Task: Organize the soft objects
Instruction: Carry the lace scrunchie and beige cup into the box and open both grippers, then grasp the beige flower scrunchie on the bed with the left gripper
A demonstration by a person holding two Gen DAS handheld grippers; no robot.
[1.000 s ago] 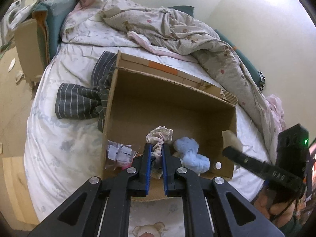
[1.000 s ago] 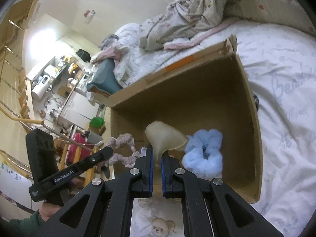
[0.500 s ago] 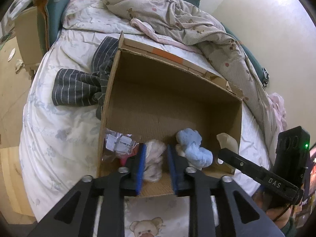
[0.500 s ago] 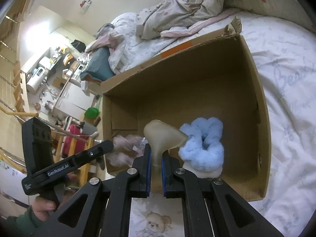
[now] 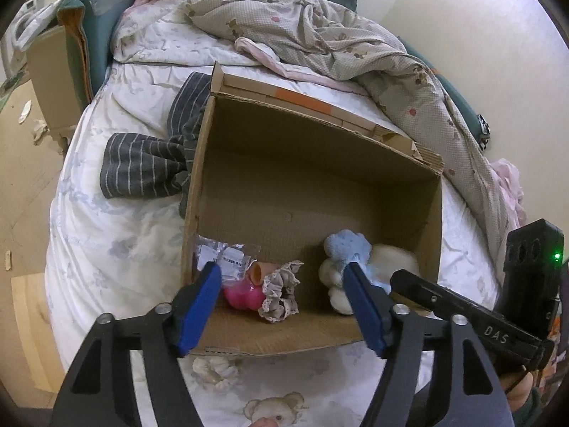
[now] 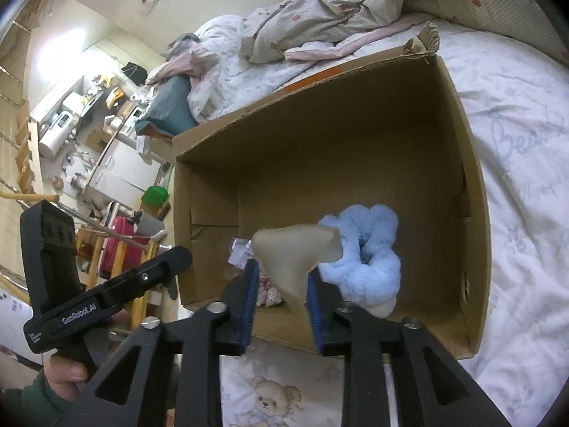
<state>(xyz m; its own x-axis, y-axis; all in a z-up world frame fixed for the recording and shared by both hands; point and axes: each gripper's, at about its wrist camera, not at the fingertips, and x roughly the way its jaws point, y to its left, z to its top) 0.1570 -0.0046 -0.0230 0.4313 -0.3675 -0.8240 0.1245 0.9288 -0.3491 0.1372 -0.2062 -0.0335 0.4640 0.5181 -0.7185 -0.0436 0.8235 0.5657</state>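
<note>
A cardboard box stands open on the bed; it also shows in the right wrist view. Inside lie a frilly beige scrunchie, a pink soft item, a clear packet, a blue fluffy scrunchie and a white fluffy one. My left gripper is open and empty above the box's near edge. My right gripper has its jaws parted, and a tan cone-shaped soft piece still rests between them over the box, beside the blue scrunchie.
A grey striped garment lies left of the box. A rumpled patterned quilt covers the far side of the bed. A white scrunchie lies on the sheet in front of the box. The floor drops off at left.
My left gripper opened and let the frilly scrunchie drop into the box. My right gripper's jaws parted around the tan piece and moved closer over the box.
</note>
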